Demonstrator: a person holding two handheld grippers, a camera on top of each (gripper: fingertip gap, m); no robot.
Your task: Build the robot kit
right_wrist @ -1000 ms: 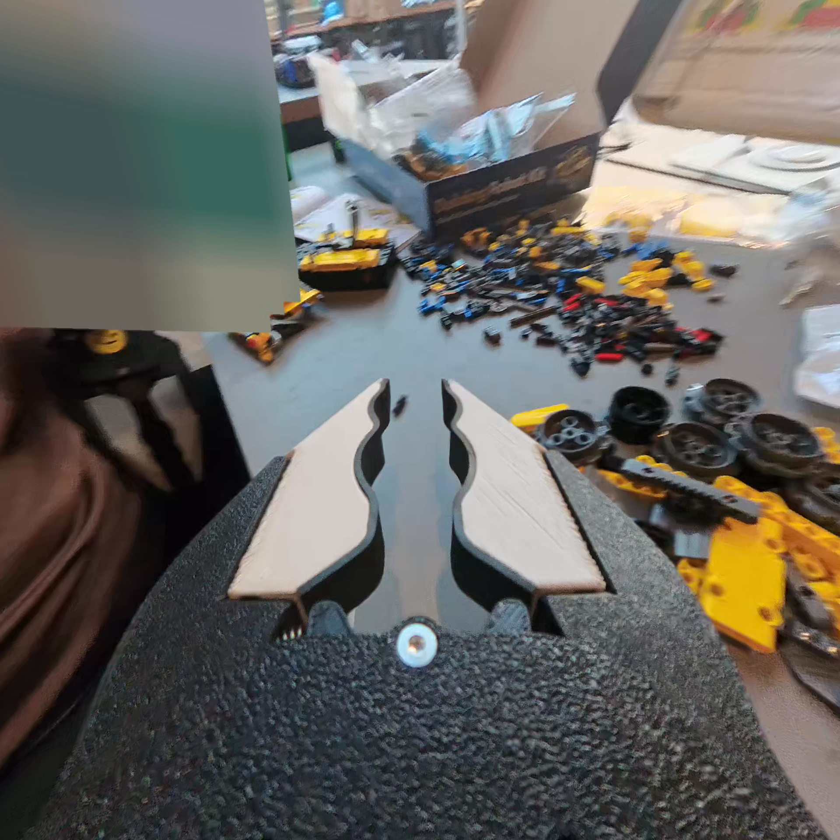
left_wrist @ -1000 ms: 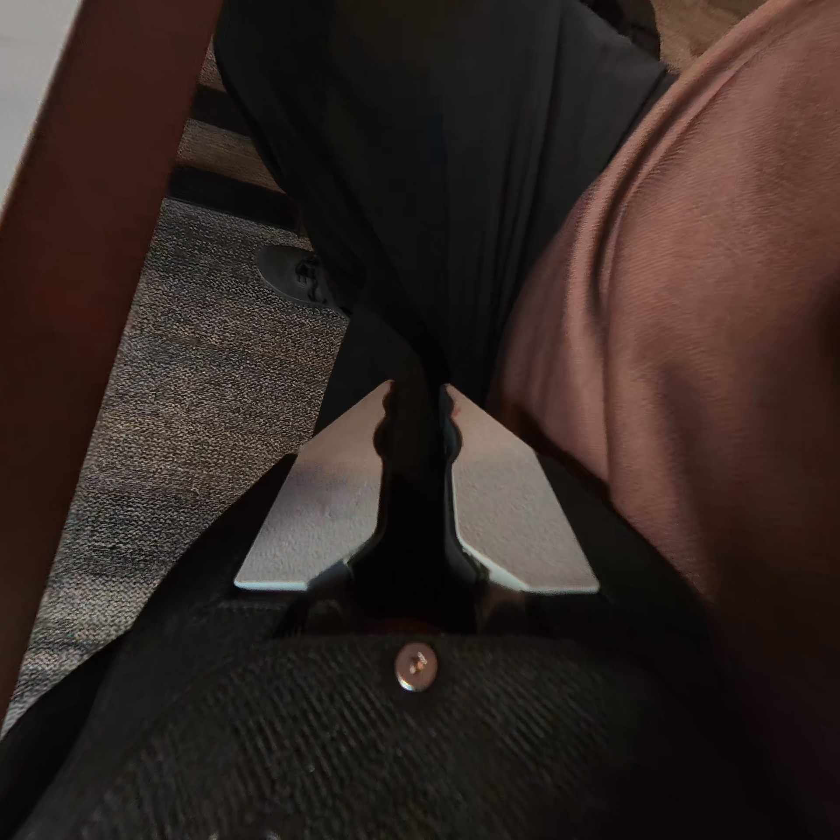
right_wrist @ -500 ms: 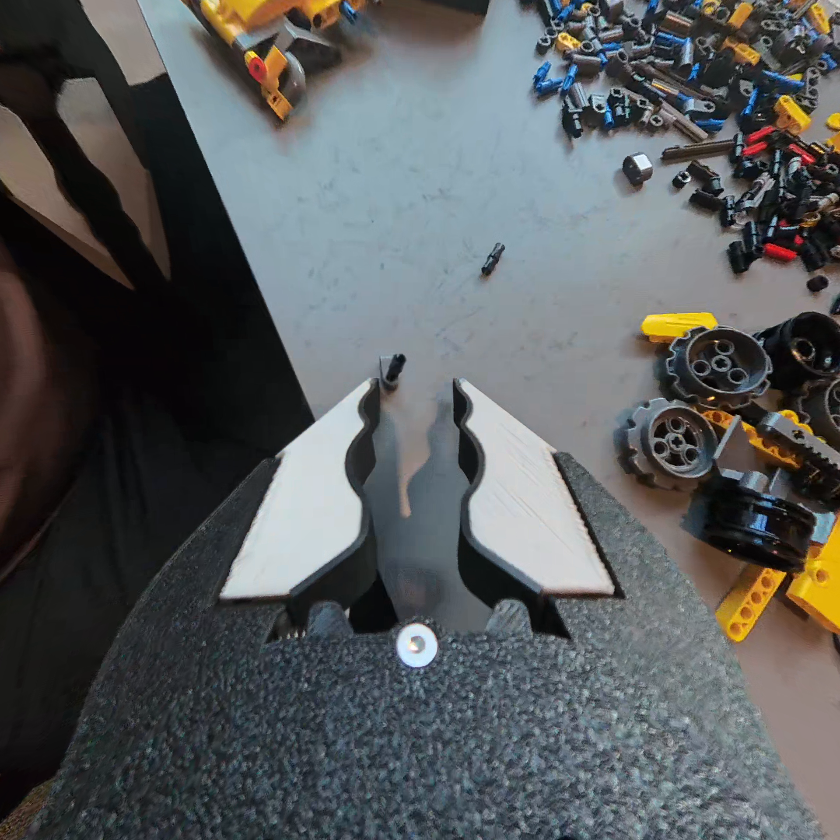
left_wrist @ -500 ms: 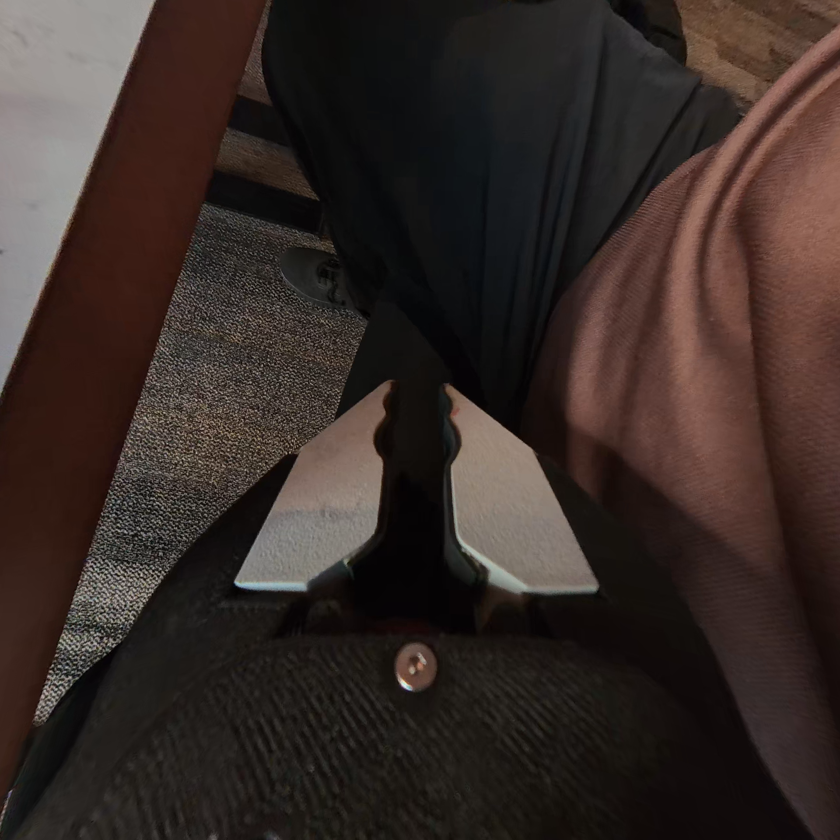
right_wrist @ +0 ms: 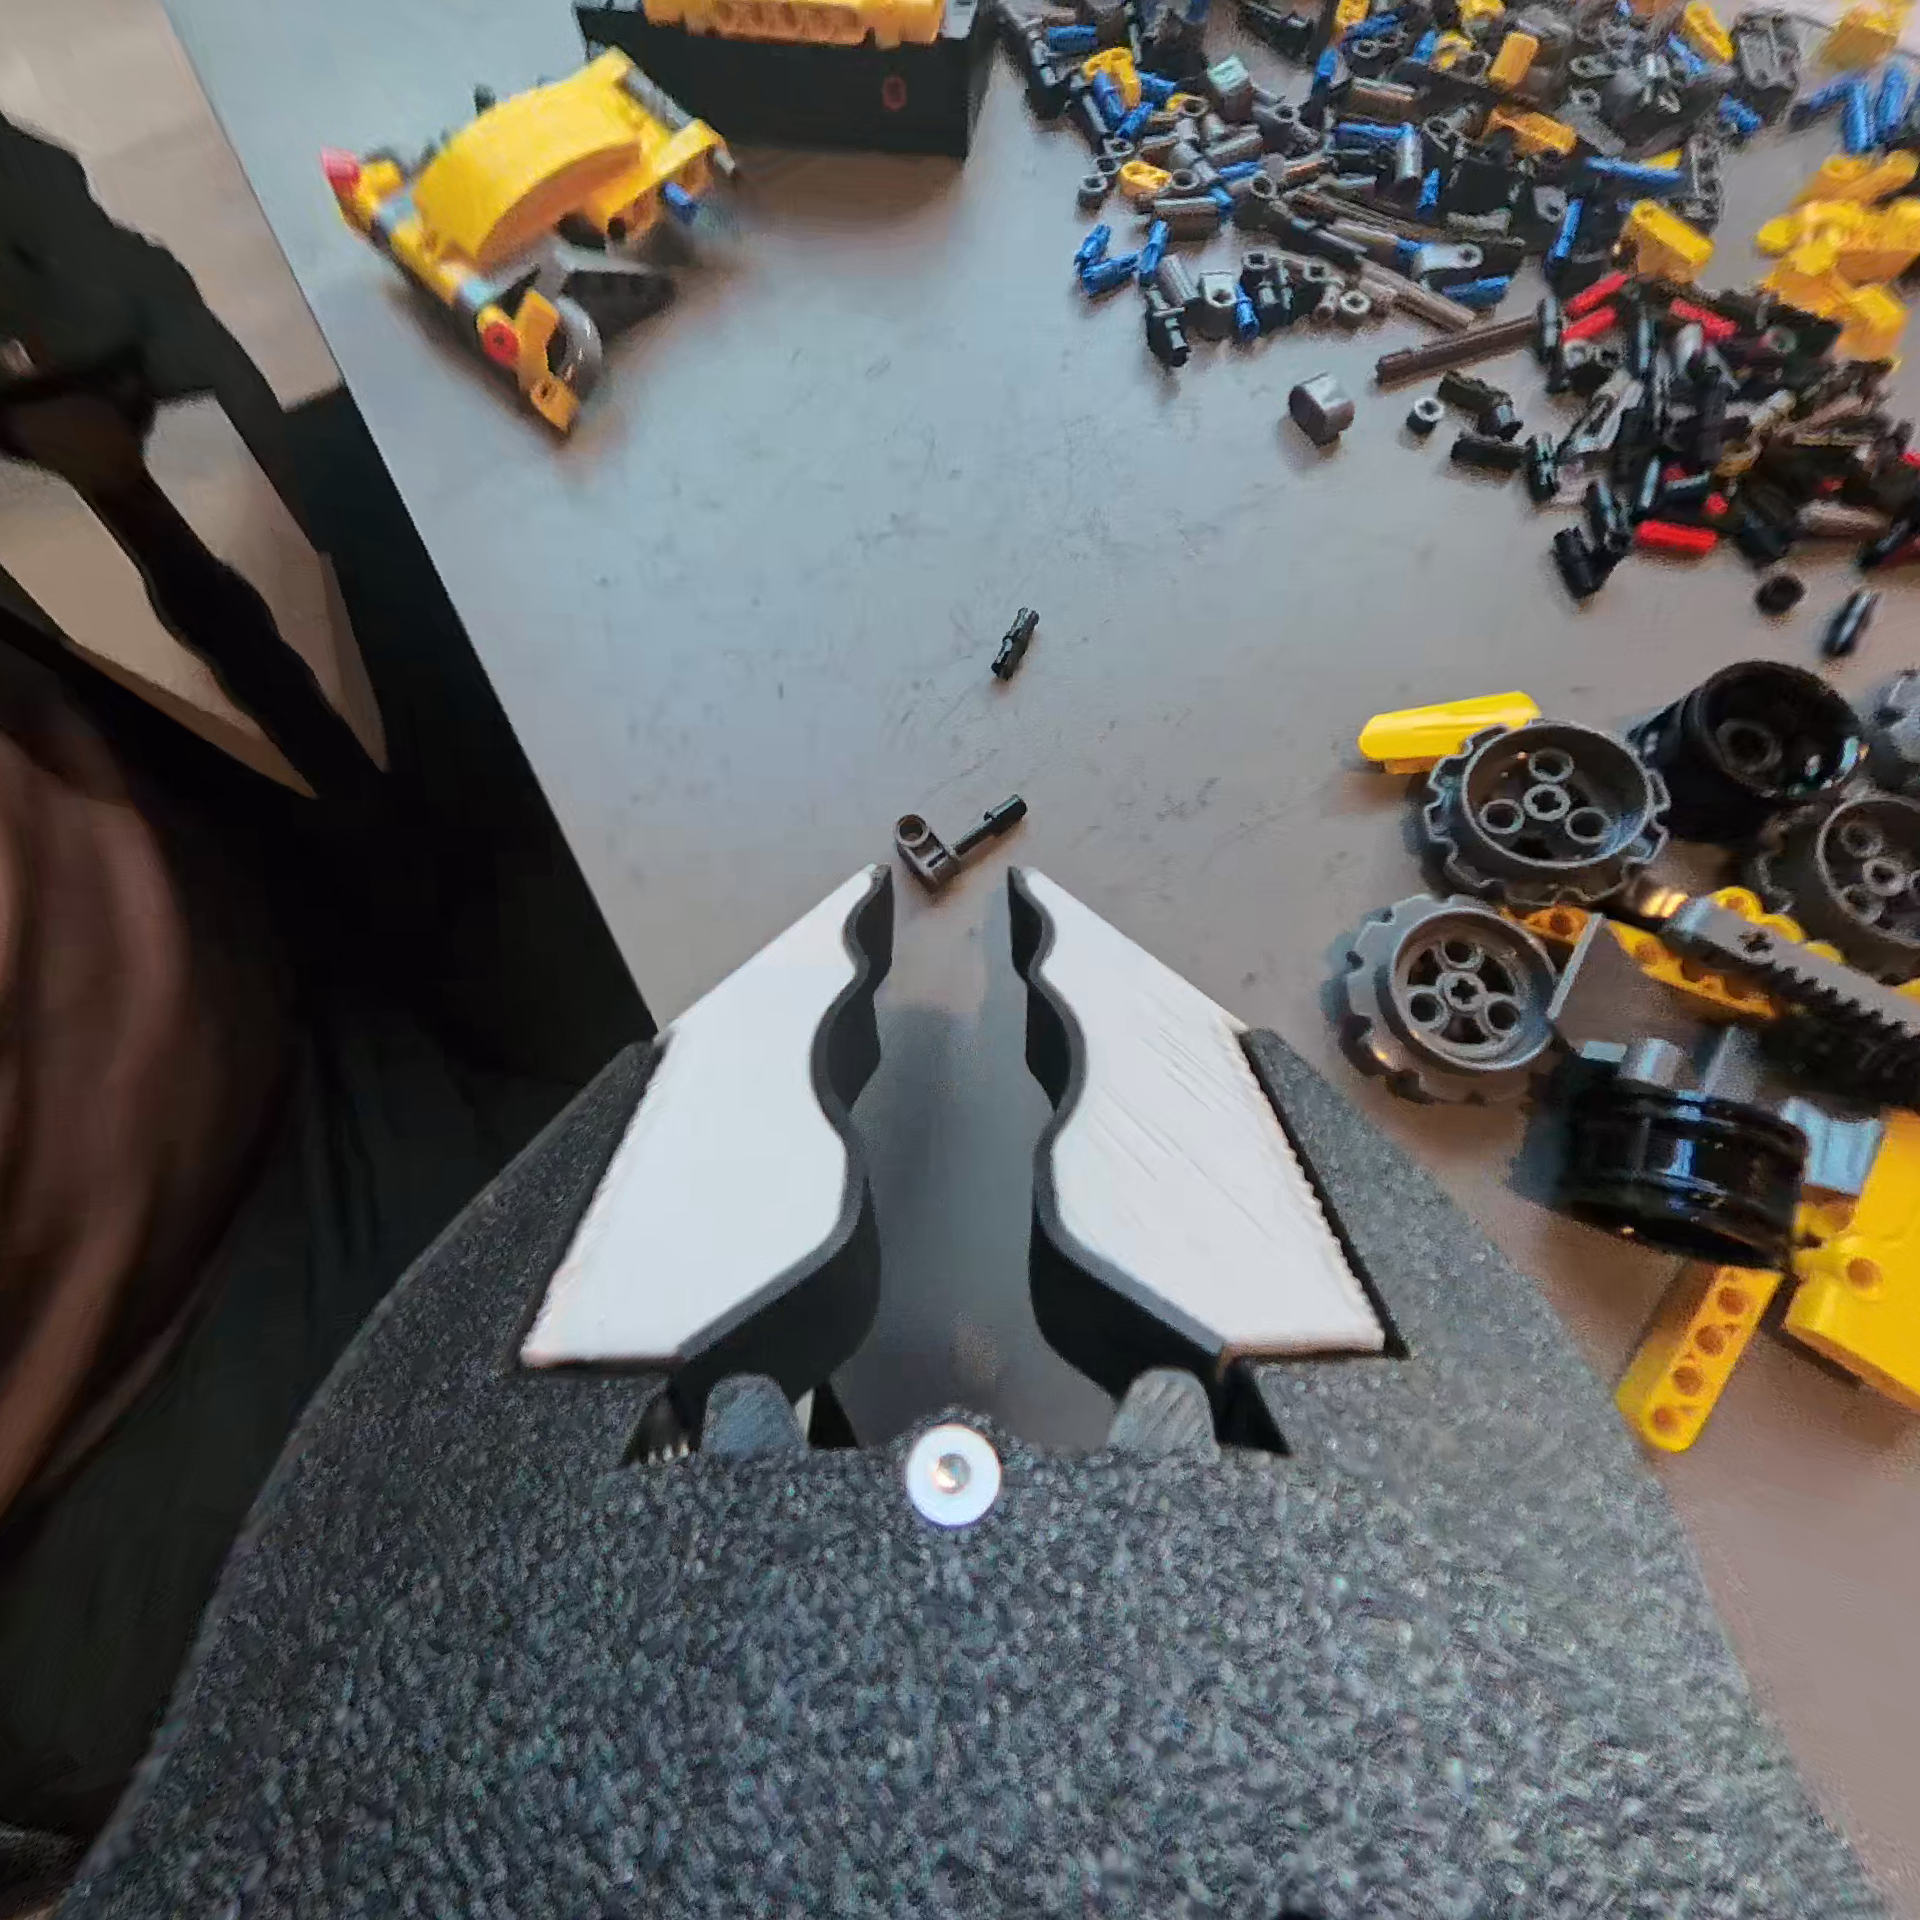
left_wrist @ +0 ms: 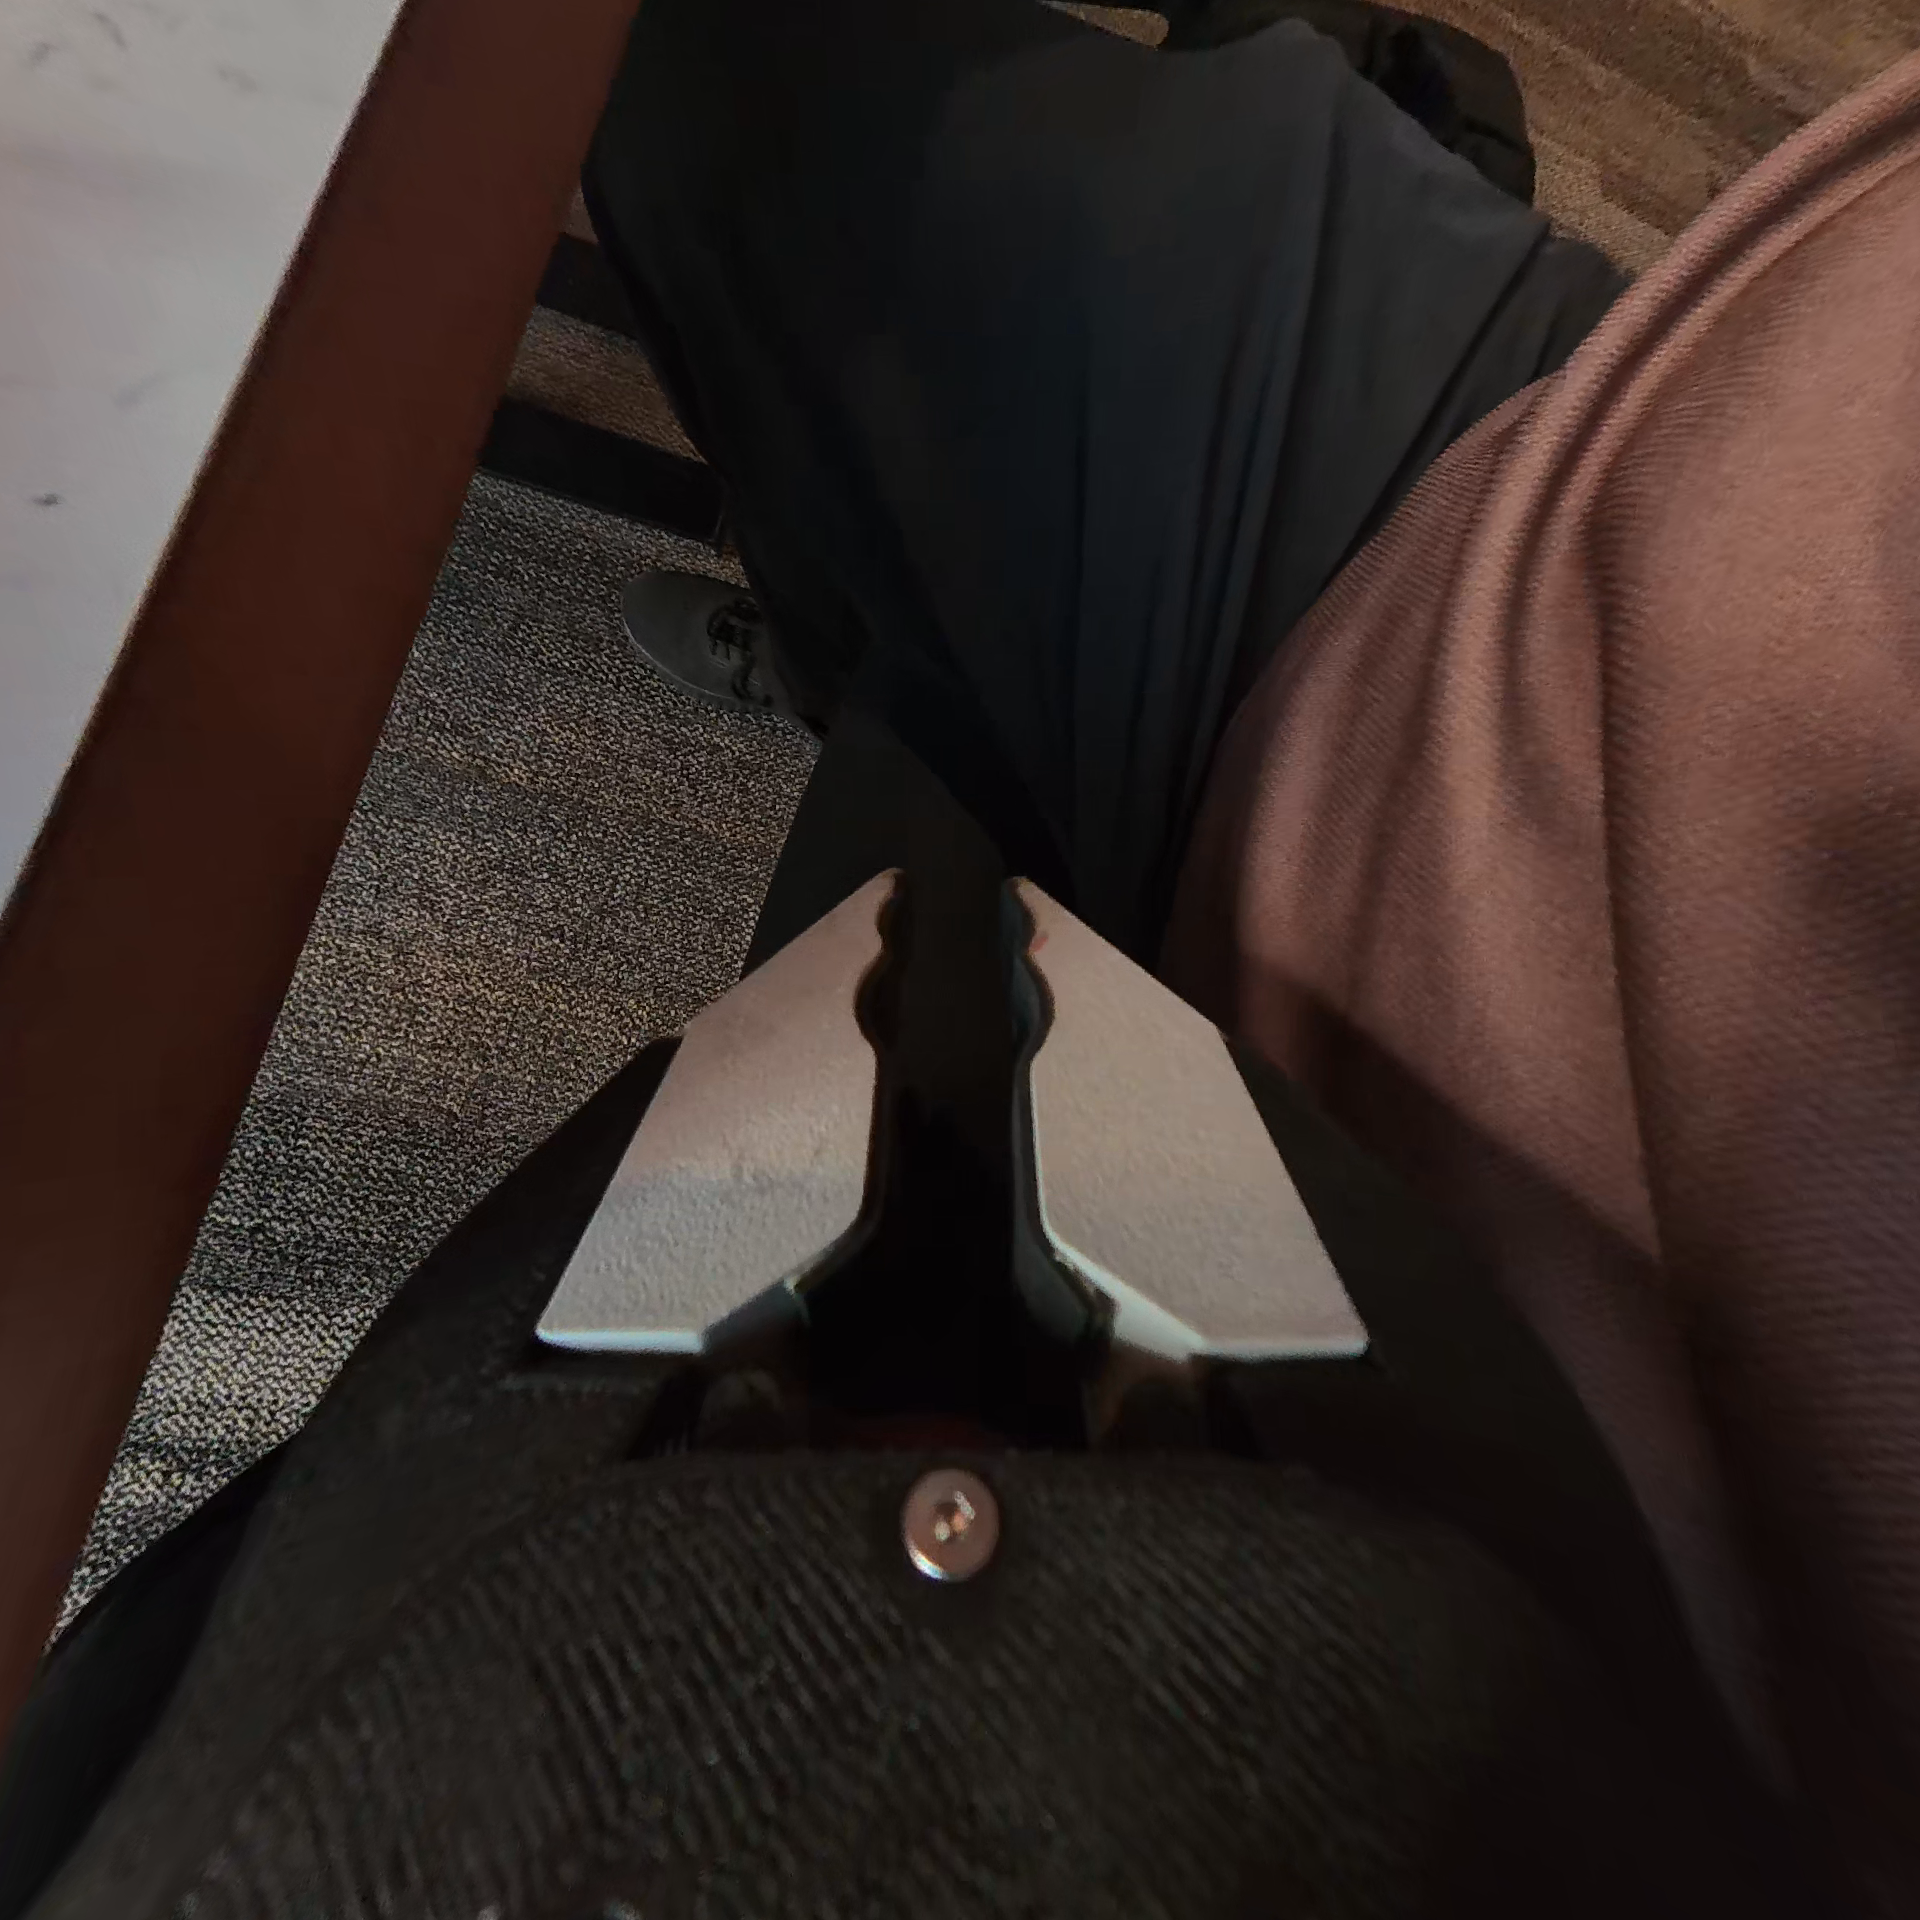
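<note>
My right gripper [right_wrist: 951,878] is open and empty, low over the grey table [right_wrist: 831,499]. A small black connector piece with a pin [right_wrist: 951,836] lies just beyond its fingertips. A second loose black pin [right_wrist: 1015,642] lies farther on. My left gripper [left_wrist: 956,888] is open and empty, held below the table edge over a person's lap, with dark trousers [left_wrist: 1039,416] ahead and a pink-brown garment [left_wrist: 1558,831] on the right. The left gripper also shows at the left edge of the right wrist view [right_wrist: 187,582].
A part-built yellow model [right_wrist: 530,229] lies at the back left. A heap of small black, blue, red and yellow pieces [right_wrist: 1558,260] fills the back right. Black wheels [right_wrist: 1538,810] and yellow beams [right_wrist: 1704,1351] lie at the right. A brown table leg [left_wrist: 208,727] and carpet [left_wrist: 468,935] are below. My hands' fingertips stand some 25 cm from each other. The part-built yellow model [right_wrist: 530,229] is about 15 cm from my left fingertips.
My right gripper has tilted down from the far box to the near table, then drawn back, so the connector piece shows whole ahead of the tips. The left gripper has barely moved.
</note>
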